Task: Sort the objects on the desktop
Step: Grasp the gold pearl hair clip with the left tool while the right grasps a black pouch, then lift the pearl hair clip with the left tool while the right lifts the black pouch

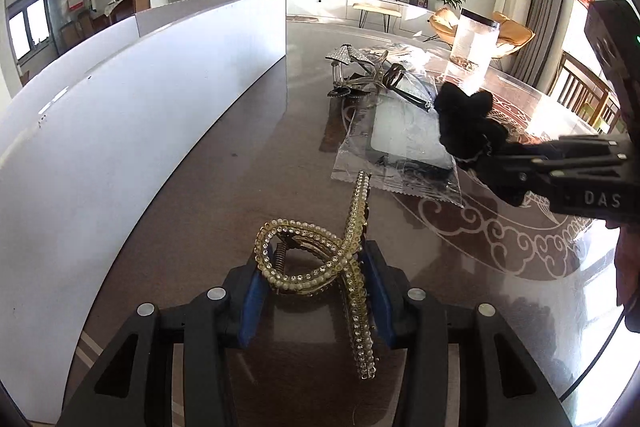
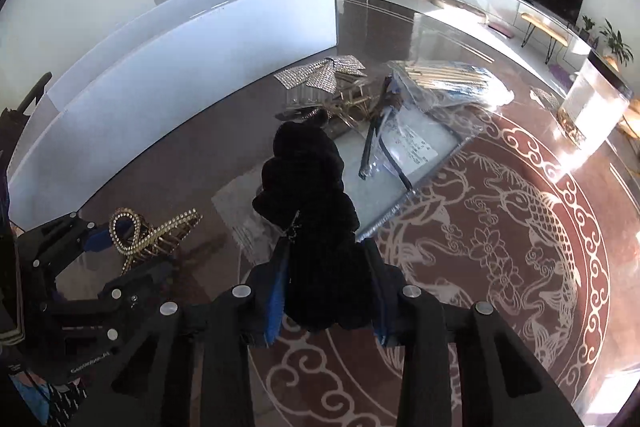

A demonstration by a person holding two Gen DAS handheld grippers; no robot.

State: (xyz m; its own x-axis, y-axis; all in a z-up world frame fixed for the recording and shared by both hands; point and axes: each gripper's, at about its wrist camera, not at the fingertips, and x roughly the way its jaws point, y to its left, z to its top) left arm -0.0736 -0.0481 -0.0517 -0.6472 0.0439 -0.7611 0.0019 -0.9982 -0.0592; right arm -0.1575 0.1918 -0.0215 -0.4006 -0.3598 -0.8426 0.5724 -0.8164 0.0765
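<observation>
Left tool (image 1: 316, 267) grasps the pearl hair claw (image 1: 320, 259); right tool (image 2: 326, 279) grasps the black fabric bow (image 2: 312, 195). Keep both lifted clear of the tabletop (image 2: 500, 347) clutter, travelling towards the white box (image 2: 180, 59).

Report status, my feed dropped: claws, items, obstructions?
Left claw shut on gold pearl hair clip. Right claw shut on black fuzzy clip. Hair accessories pile on table ahead; path clear.

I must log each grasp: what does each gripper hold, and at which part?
Left gripper: gold pearl hair claw, clamped near its hinge. Right gripper: black fabric bow, held by its lower end.
</observation>
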